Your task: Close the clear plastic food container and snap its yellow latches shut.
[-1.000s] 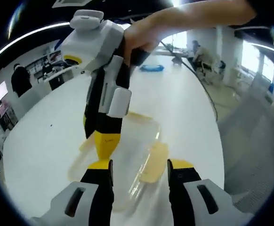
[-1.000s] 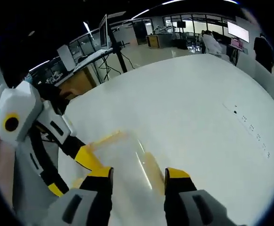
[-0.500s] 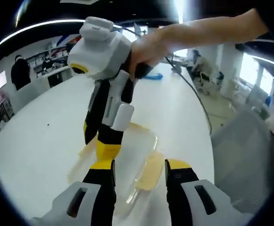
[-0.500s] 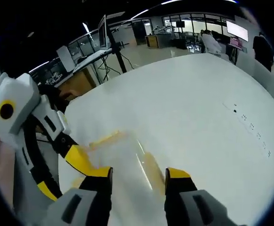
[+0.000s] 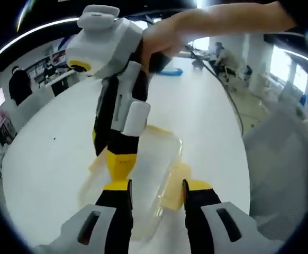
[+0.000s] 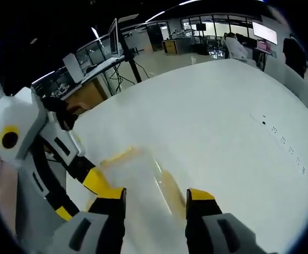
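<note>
Claws bracket the clear plastic food container (image 5: 148, 174) on the white table (image 5: 53, 153), likely steadying it: left claw (image 5: 156, 193) and right claw (image 6: 155, 198) both released, yellow latches (image 5: 174, 185) unsnapped.

No readable text, label, brand or number on anything here.

Broad white tabletop (image 6: 223, 121) stretching ahead of me, open office beyond it, desks with a monitor on a stand (image 6: 116, 33) to one side, bright windows (image 5: 289, 71) past the far edge, strip lights (image 5: 35, 34) across a dark ceiling, people (image 6: 236, 48) seated in the distance
</note>
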Demonstrator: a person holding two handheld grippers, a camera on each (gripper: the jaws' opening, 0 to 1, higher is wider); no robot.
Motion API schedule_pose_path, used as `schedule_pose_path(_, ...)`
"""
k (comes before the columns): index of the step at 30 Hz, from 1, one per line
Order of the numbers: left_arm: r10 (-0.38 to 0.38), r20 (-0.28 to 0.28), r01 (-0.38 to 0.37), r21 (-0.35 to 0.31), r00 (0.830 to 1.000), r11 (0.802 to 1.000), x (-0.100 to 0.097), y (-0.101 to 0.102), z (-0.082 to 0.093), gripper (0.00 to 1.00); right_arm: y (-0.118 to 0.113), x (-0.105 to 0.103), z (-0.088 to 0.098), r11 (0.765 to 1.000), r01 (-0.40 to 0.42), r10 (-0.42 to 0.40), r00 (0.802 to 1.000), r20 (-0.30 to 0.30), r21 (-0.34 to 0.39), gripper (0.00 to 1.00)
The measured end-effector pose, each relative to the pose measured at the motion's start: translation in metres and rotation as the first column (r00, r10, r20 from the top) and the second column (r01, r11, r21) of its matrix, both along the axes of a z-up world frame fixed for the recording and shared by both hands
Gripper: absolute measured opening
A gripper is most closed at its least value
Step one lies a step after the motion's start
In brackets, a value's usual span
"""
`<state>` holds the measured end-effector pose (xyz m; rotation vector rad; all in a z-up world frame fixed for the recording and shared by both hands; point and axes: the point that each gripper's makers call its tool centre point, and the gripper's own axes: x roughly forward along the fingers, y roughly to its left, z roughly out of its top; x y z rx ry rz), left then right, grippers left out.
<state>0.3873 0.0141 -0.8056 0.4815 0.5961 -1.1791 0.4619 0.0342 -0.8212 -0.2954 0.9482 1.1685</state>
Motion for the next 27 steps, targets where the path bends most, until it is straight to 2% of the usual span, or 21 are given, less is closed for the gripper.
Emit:
schedule_pose_path(4,-0.016,0.041,0.015,0.019,0.999,1.000,0.000,0.000,-0.001,0.33,0.000,-0.001,0.000,1.000,-0.004,0.004,1.000,-0.017,0.005,0.44)
schedule_pose_path(8,-0.075,0.147,0.060,0.103,0.986,0.993,0.003,0.002,-0.005,0.31,0.001,0.000,-0.001,1.000,-0.020,0.021,0.999,-0.034,0.016,0.44)
schedule_pose_path(14,-0.084,0.192,0.065,0.102,0.978,0.993,0.001,0.001,-0.009,0.33,0.002,-0.001,-0.002,0.999,-0.050,0.051,0.997,-0.051,0.017,0.43)
schedule_pose_path(19,-0.077,0.197,0.060,0.094,0.977,0.994,0.003,0.000,-0.009,0.32,0.004,-0.001,-0.004,0.996,-0.083,0.081,0.992,-0.096,-0.023,0.42)
schedule_pose_path(20,-0.061,0.169,0.050,0.073,0.984,0.996,0.002,-0.001,-0.008,0.32,0.003,-0.004,-0.005,0.994,-0.098,0.092,0.987,-0.130,-0.039,0.42)
schedule_pose_path(22,-0.002,0.082,0.003,-0.012,0.997,1.000,0.000,-0.004,-0.005,0.30,0.002,-0.009,-0.006,0.987,-0.147,0.133,0.976,-0.170,-0.069,0.41)
schedule_pose_path(23,0.006,0.063,-0.004,-0.030,0.998,1.000,0.000,-0.005,-0.004,0.30,0.002,-0.011,-0.006,0.983,-0.166,0.149,0.971,-0.185,-0.078,0.41)
schedule_pose_path(27,0.003,0.156,-0.006,0.019,0.988,1.000,0.000,-0.005,-0.008,0.29,0.004,-0.009,-0.006,0.978,-0.183,0.161,0.967,-0.199,-0.097,0.40)
